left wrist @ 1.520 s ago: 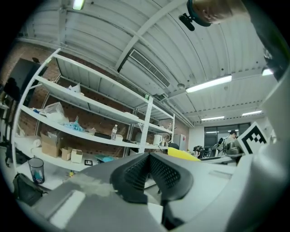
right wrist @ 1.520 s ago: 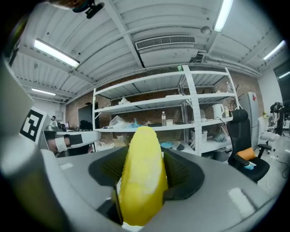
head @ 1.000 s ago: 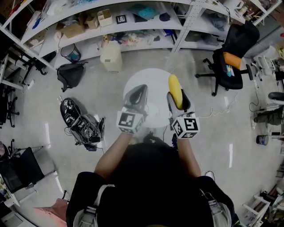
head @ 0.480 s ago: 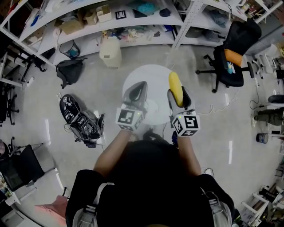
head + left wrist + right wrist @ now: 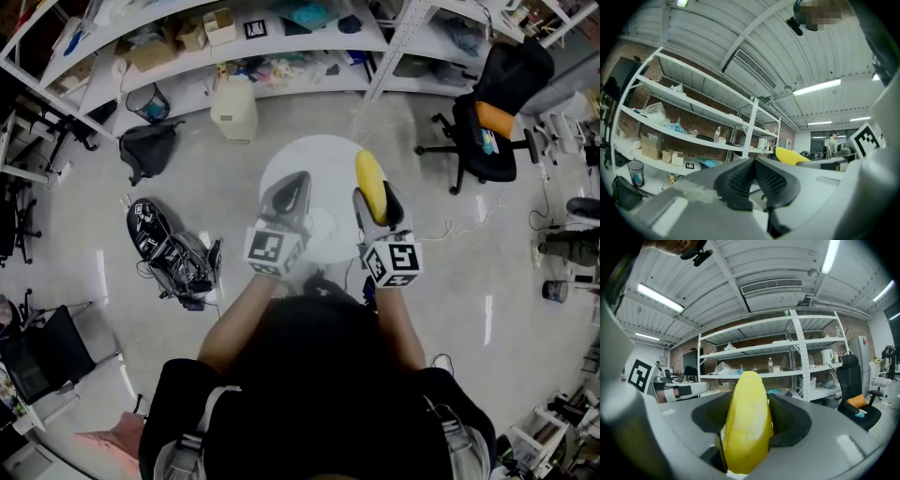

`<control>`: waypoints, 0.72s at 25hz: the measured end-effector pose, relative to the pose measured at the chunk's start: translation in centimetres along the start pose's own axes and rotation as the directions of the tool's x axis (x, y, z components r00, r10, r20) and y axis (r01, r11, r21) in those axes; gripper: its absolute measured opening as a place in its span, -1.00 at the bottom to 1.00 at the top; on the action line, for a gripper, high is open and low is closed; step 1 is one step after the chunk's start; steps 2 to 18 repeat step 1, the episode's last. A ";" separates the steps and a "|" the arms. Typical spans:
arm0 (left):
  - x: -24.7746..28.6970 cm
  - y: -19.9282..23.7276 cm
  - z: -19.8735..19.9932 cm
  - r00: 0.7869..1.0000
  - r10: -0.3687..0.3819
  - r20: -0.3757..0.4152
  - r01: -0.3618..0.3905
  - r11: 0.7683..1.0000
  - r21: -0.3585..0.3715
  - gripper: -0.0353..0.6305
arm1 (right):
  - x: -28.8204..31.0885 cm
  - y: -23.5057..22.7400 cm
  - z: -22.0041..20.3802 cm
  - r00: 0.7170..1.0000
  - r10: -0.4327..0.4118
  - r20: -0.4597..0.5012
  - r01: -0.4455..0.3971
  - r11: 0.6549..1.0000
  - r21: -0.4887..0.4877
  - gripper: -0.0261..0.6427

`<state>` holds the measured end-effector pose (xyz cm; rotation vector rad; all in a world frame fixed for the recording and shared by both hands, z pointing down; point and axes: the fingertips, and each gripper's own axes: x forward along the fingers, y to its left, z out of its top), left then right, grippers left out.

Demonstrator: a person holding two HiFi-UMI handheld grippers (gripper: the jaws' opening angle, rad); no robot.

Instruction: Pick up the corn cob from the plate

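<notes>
One yellow corn cob [image 5: 747, 423] sits between the two jaws of the right gripper [image 5: 378, 212]. The jaws pinch it from both sides, and its tip pokes out past them. The cob is up in the air, over the right edge of the one round white worktop [image 5: 323, 159].

The left gripper [image 5: 292, 192] is over the left part of the worktop, beside the right one but apart from it. Its two jaws are pressed together with nothing between them.

On the worktop, between the two grippers, is one small pale round shape. I cannot tell what it is.

On the floor [image 5: 84, 234], right of the worktop, stands one black chair [image 5: 492, 122] with an orange cushion. Past the worktop's far left side stands one cream bin [image 5: 234, 111]. Further left lies one black bag [image 5: 148, 150]. Left of the worktop lies one black machine [image 5: 173, 258] with cables. Long white shelves [image 5: 281, 47] run behind the worktop.
</notes>
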<state>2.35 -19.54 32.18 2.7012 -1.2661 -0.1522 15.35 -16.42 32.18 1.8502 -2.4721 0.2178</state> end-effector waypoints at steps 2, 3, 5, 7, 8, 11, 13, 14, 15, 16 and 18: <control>0.0 0.0 0.0 1.000 0.000 0.000 0.000 1.000 -0.002 -0.90 | 0.1 0.0 0.0 1.000 0.000 -0.001 0.000 1.000 0.000 -0.15; 0.0 0.0 0.0 1.000 0.000 0.000 0.000 1.000 -0.002 -0.90 | 0.1 0.0 0.0 1.000 0.000 -0.001 0.000 1.000 0.000 -0.15; 0.0 0.0 0.0 1.000 0.000 0.000 0.000 1.000 -0.002 -0.90 | 0.1 0.0 0.0 1.000 0.000 -0.001 0.000 1.000 0.000 -0.15; 0.0 0.0 0.0 1.000 0.000 0.000 0.000 1.000 -0.002 -0.90 | 0.1 0.0 0.0 1.000 0.000 -0.001 0.000 1.000 0.000 -0.15; 0.0 0.0 0.0 1.000 0.000 0.000 0.000 1.000 -0.002 -0.90 | 0.1 0.0 0.0 1.000 0.000 -0.001 0.000 1.000 0.000 -0.15; 0.0 0.0 0.0 1.000 0.000 0.000 0.000 1.000 -0.002 -0.90 | 0.1 0.0 0.0 1.000 0.000 -0.001 0.000 1.000 0.000 -0.15; 0.0 0.0 0.0 1.000 0.000 0.000 0.000 1.000 -0.002 -0.90 | 0.1 0.0 0.0 1.000 0.000 -0.001 0.000 1.000 0.000 -0.15; 0.0 0.0 0.0 1.000 0.000 0.000 0.000 1.000 -0.002 -0.90 | 0.1 0.0 0.0 1.000 0.000 -0.001 0.000 1.000 0.000 -0.15; 0.0 0.0 0.0 1.000 0.000 0.000 0.000 1.000 -0.002 -0.90 | 0.1 0.0 0.0 1.000 0.000 -0.001 0.000 1.000 0.000 -0.15; 0.0 0.0 0.0 1.000 0.000 0.000 0.000 1.000 -0.002 -0.90 | 0.1 0.0 0.0 1.000 0.000 -0.001 0.000 1.000 0.000 -0.15; 0.0 0.0 0.0 1.000 0.000 0.000 0.000 1.000 -0.002 -0.90 | 0.1 0.0 0.0 1.000 0.000 -0.001 0.000 1.000 0.000 -0.15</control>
